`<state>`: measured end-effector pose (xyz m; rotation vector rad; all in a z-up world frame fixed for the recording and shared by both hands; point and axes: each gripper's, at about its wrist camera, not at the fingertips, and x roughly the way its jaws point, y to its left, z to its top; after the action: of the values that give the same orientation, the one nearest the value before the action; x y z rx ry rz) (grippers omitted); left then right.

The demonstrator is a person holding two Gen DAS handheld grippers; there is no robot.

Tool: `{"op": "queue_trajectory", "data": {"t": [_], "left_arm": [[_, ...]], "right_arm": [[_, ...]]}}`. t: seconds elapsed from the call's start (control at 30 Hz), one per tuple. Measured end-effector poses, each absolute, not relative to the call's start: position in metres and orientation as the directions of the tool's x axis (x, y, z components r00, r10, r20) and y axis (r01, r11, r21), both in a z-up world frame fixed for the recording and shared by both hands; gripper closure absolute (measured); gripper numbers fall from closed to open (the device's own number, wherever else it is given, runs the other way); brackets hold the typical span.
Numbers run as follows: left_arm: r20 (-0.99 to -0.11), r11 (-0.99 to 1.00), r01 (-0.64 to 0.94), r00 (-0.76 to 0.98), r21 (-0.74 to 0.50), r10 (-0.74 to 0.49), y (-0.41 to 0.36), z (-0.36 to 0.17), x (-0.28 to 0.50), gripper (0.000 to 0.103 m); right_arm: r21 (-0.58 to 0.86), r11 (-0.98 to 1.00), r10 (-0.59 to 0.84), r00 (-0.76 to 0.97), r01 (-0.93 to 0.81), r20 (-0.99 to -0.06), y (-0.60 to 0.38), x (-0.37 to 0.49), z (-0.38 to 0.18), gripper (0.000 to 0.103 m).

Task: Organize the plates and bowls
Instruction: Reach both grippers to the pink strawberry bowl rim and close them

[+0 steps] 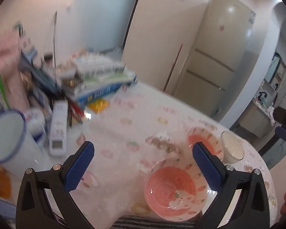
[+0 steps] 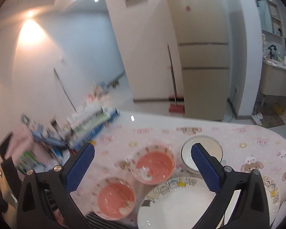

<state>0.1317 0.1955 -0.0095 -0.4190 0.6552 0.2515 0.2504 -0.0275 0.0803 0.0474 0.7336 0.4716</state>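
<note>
Both grippers, left (image 1: 143, 164) and right (image 2: 143, 164), hover with jaws spread, holding nothing, above a table (image 2: 238, 139) with two pink bowls (image 2: 156, 165) (image 2: 115, 198), a white bowl (image 2: 186, 152) and a white plate (image 2: 177, 206)

Table centre (image 1: 135, 114) free; clutter pile (image 1: 93, 80) left, bowls (image 2: 154, 164) right

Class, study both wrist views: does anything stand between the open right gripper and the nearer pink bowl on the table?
Nothing visible does. The right gripper hangs open above the table, and the nearer pink bowl sits uncovered below; the white plate lies beside it.
</note>
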Motion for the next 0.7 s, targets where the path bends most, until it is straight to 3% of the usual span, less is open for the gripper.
{"op": "queue_trajectory", "data": {"t": [0.13, 0.23, 0.33, 0.4, 0.67, 0.7], "left_arm": [[-0.68, 0.884, -0.327, 0.733, -0.333, 0.015, 0.196, -0.034, 0.137, 0.007], [-0.704, 0.89, -0.326, 0.71, -0.319, 0.008, 0.191, -0.043, 0.141, 0.008], [-0.737, 0.867, -0.357, 0.676, -0.348, -0.017, 0.195, -0.056, 0.148, 0.019], [-0.775, 0.851, -0.401, 0.632, -0.339, -0.01, 0.199, -0.065, 0.153, 0.028], [-0.796, 0.849, -0.362, 0.596, -0.385, -0.107, 0.194, -0.078, 0.157, 0.07], [-0.802, 0.852, -0.357, 0.587, -0.383, -0.115, 0.193, -0.08, 0.159, 0.07]], "right_arm": [[0.217, 0.885, 0.423, 0.515, -0.412, -0.745, -0.003, 0.274, 0.029, 0.0], [0.215, 0.88, 0.412, 0.453, -0.424, -0.791, 0.009, 0.284, 0.003, 0.012], [0.24, 0.87, 0.416, 0.377, -0.431, -0.828, 0.017, 0.289, -0.019, 0.025], [0.257, 0.862, 0.417, 0.325, -0.436, -0.849, 0.02, 0.29, -0.03, 0.039], [0.222, 0.838, 0.386, 0.256, -0.498, -0.886, 0.041, 0.278, -0.047, 0.06], [0.218, 0.84, 0.381, 0.254, -0.497, -0.889, 0.041, 0.277, -0.048, 0.062]]}}
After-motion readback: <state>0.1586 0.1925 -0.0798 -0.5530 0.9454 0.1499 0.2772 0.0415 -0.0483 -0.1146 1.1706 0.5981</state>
